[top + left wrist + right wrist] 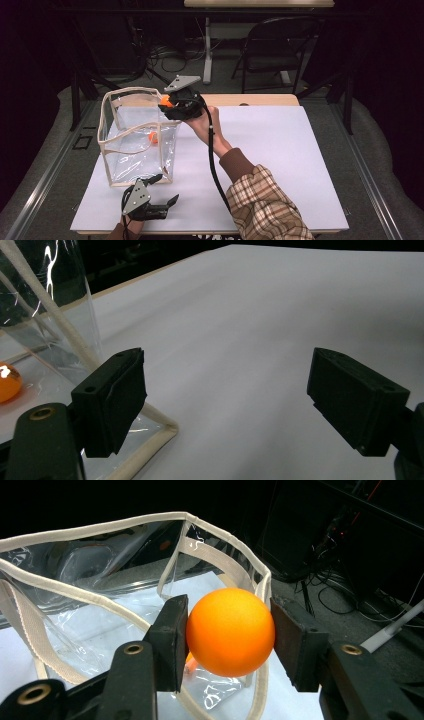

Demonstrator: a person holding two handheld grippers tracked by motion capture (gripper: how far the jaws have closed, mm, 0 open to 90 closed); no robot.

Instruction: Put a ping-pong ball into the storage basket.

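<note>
- Orange ball (pixel 230 631) was seen clamped between the jaws of the right gripper (pixel 176 103), held just above the near rim of the clear bag (pixel 137 145), at its right-hand corner.
- A second orange ball (pixel 153 137) was seen lying inside the bag, on its bottom.
- The bag was stood upright and open on the white tabletop (pixel 280 150), its cream-edged mouth facing up.
- The left gripper (pixel 162 197) was held low on the tabletop just in front of the bag, its jaws spread wide apart with nothing between them.
- For a clean drop, the ball would best be carried farther over the opening, well clear of the cream trim, before the jaws were eased apart.
- A low release was judged wiser, since a light ball could bounce off the floppy wall or the ball already inside.
- The bag's near corner could be steadied by the free gripper if it sagged.
- No brand, label or writing could be read anywhere.
</note>
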